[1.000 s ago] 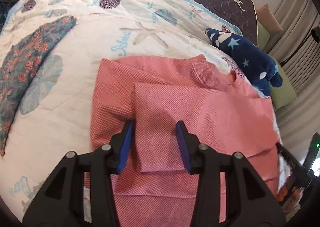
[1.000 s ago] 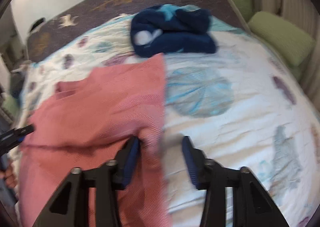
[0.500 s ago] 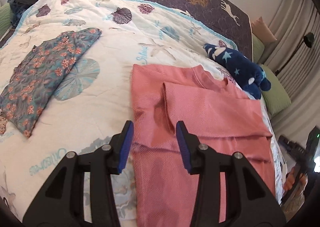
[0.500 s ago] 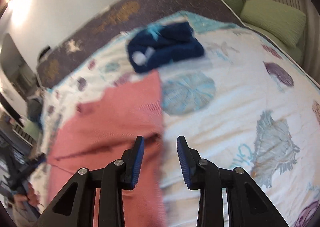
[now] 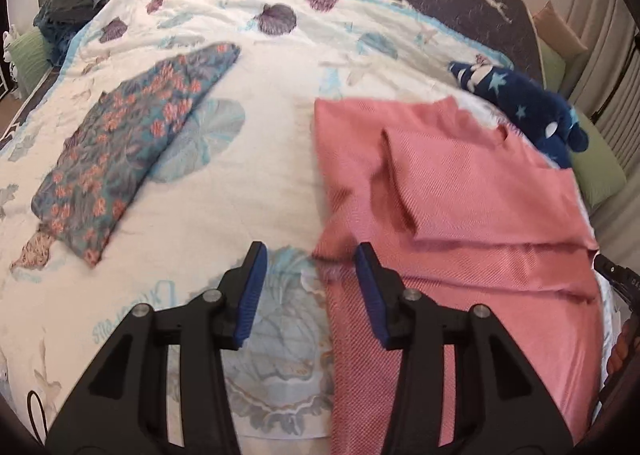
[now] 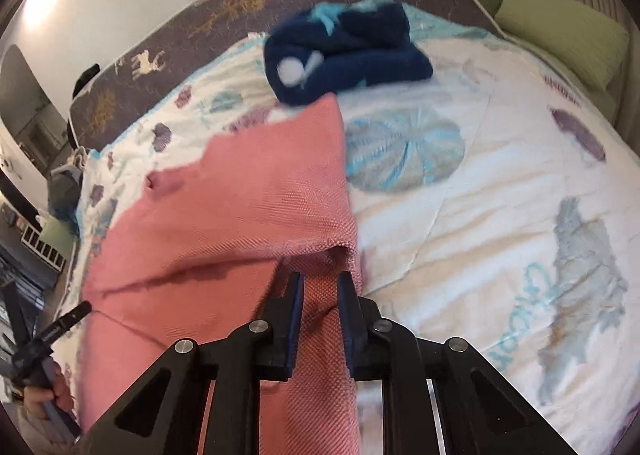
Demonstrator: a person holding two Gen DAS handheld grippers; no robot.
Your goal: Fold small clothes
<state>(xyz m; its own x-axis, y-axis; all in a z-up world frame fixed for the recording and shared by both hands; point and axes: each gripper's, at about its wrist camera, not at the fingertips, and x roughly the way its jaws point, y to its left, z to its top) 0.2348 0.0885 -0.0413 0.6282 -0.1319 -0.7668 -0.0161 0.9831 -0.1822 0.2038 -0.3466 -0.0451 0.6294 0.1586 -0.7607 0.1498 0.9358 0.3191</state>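
A pink shirt (image 5: 460,195) lies flat on the bed with one sleeve folded in over its body. My left gripper (image 5: 310,289) hovers at the shirt's left edge. Its jaws are opening; the edge of the cloth lies between them by the right pad, and no pad presses on it. In the right wrist view the shirt (image 6: 240,195) stretches away to the left. My right gripper (image 6: 320,291) is closing on the shirt's right edge, and a bunched strip of pink cloth fills the gap between its pads and tents up just ahead.
A floral blue garment (image 5: 132,143) lies folded on the shell-print quilt (image 5: 248,195) to the left. A navy star-print garment (image 6: 344,51) sits just beyond the shirt's collar. Green pillows (image 6: 560,35) line the far right. A hand (image 6: 44,395) holds the other gripper at lower left.
My left gripper has slid left from over the folded sleeve to the shirt's left edge. The right jaws have narrowed and now pinch the shirt's right edge.
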